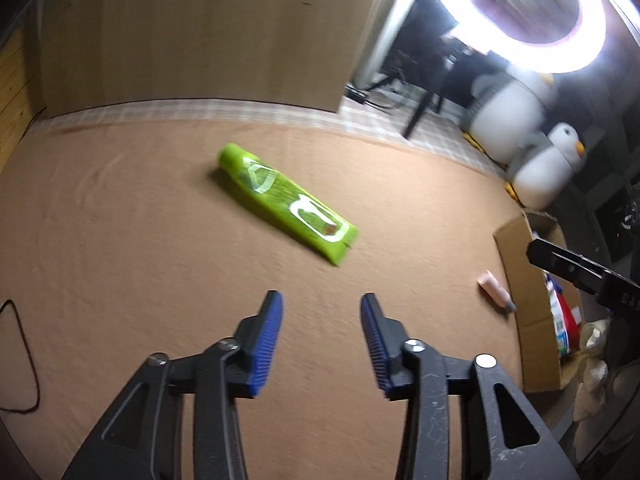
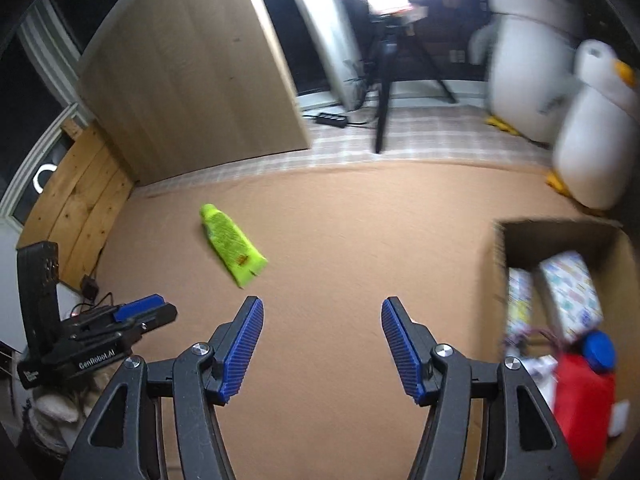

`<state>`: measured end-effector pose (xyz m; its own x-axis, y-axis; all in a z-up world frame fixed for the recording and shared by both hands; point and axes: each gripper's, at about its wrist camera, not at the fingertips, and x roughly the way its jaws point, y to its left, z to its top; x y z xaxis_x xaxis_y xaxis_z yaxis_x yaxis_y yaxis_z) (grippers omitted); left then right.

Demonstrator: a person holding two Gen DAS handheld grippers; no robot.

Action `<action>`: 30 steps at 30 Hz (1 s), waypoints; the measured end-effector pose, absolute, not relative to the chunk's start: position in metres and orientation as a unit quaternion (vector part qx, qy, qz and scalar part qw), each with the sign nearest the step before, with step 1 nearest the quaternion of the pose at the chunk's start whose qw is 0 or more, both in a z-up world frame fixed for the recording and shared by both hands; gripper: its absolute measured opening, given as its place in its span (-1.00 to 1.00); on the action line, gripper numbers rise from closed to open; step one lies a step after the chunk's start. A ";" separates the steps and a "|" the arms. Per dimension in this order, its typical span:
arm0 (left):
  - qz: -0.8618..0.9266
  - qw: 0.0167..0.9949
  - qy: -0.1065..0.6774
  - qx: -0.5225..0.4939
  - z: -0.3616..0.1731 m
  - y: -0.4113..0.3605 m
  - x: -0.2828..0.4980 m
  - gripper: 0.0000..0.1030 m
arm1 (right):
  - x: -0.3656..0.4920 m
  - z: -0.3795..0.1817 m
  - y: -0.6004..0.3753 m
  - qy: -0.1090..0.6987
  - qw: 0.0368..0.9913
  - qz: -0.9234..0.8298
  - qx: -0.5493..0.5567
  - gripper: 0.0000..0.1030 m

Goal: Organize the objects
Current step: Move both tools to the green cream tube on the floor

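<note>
A bright green tube [image 1: 286, 200] lies flat on the brown carpet, a short way ahead of my left gripper [image 1: 322, 306], whose blue pads stand apart with nothing between them. The same green tube [image 2: 231, 246] shows up and to the left of my right gripper [image 2: 322, 310], which is open and empty over bare carpet. A small pink tube [image 1: 496, 286] rests on the carpet beside the cardboard box [image 1: 520, 280]. The box [image 2: 500, 264] holds patterned packs [image 2: 572, 292] and a red bottle with a blue cap [image 2: 586, 392].
A wooden panel [image 1: 192, 36] stands at the back. Two plush penguins [image 2: 560, 72] sit at the right by a tripod [image 2: 384, 80] under a ring light [image 1: 532, 8]. A dark cable [image 1: 20, 360] lies at the left. The other gripper's body [image 2: 92, 340] is low left.
</note>
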<state>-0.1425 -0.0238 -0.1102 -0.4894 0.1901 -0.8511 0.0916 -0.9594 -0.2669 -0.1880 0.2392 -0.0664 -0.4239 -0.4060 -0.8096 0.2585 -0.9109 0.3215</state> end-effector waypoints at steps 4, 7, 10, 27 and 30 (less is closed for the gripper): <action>0.852 0.018 -0.157 -0.499 -0.115 -0.052 -0.155 0.12 | -0.217 -0.074 0.198 -0.061 0.227 -0.827 0.510 0.12; 0.849 0.019 -0.167 -0.501 -0.122 -0.063 -0.165 0.13 | -0.235 -0.082 0.165 -0.047 0.249 -0.817 0.518 0.12; 0.847 0.013 -0.172 -0.503 -0.133 -0.075 -0.177 0.13 | -0.254 -0.093 0.136 -0.040 0.265 -0.804 0.531 0.12; 0.838 -0.027 -0.217 -0.500 -0.160 -0.141 -0.200 0.10 | -0.319 -0.156 0.063 -0.049 0.265 -0.772 0.576 0.11; 0.840 -0.033 -0.224 -0.493 -0.156 -0.149 -0.197 0.10 | -0.324 -0.156 0.053 -0.055 0.264 -0.777 0.569 0.11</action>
